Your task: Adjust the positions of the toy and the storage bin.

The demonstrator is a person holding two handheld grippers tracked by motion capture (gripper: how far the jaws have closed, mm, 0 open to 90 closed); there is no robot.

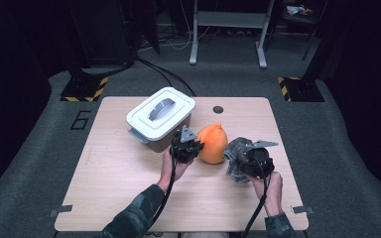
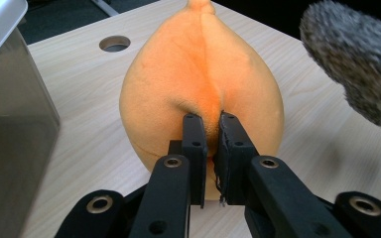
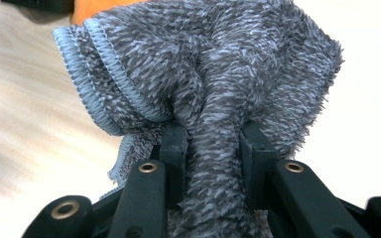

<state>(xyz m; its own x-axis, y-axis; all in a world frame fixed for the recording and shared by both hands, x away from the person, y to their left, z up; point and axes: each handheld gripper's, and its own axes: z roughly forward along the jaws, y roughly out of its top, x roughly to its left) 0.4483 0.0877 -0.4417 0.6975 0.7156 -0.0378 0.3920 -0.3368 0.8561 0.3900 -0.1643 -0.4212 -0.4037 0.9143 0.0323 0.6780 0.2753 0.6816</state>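
Left gripper (image 2: 212,131): jaws clenched on a pinch of the orange plush toy (image 2: 198,79), which sits on the counter (image 1: 119,173) bulging past the tips toward 12 o'clock. Right gripper (image 3: 213,141): jaws grasping a bunched fold of grey fluffy cloth (image 3: 203,64), the rest fanning out above the tips. In the high view the cloth lies at the toy's 3 o'clock, a white lidded bin (image 1: 161,116) at its 10 o'clock.

**Dark Room, Grey Carpet**

A pale wooden surface (image 1: 129,198) with a round cable hole (image 1: 218,109) stands on grey carpet (image 1: 327,148). At 12 o'clock stands a white metal frame (image 1: 228,29). Yellow-black striped bases (image 1: 85,89) sit at 10 and 2 o'clock. Black cables (image 1: 163,74) run across the floor. The edges lie in darkness.
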